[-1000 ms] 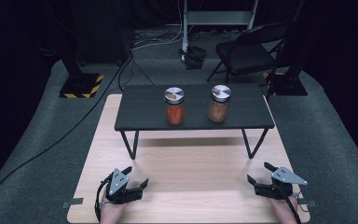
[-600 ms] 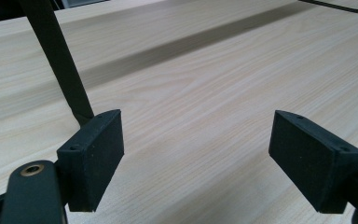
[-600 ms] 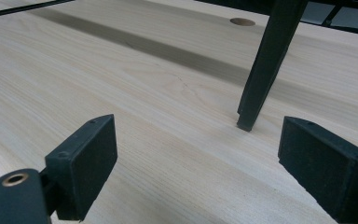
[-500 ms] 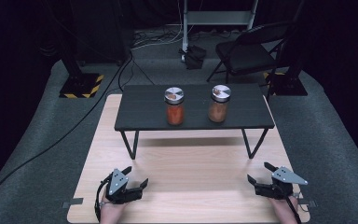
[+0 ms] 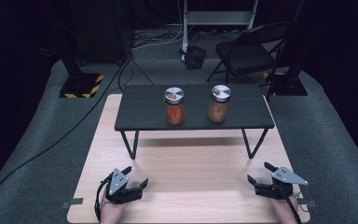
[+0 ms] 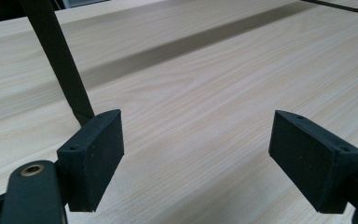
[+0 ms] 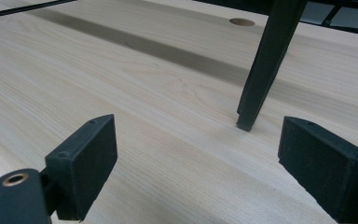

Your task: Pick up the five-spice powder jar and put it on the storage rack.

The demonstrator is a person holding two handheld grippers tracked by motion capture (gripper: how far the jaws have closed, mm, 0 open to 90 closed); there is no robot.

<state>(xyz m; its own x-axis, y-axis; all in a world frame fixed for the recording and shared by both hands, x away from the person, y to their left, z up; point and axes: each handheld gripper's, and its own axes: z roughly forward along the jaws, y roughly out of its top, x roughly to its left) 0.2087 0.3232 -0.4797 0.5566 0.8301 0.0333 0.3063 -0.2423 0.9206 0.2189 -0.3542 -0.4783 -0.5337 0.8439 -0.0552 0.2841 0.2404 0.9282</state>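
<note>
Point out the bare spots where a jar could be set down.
Free: the wooden tabletop between the left gripper and right gripper; the black stand's left end; its right end. Crowded: its middle, with the red-spice jar and brown-spice jar.

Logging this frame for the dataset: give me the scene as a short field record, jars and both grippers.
surface: light wooden table top
stand: low black metal-legged table, on the wooden top
jar 1: glass jar of orange-red powder, silver lid, on the black table, left
jar 2: glass jar of brown powder, silver lid, on the black table, right
left gripper: open, empty, near edge
right gripper: open, empty, near edge
contact: none
</note>
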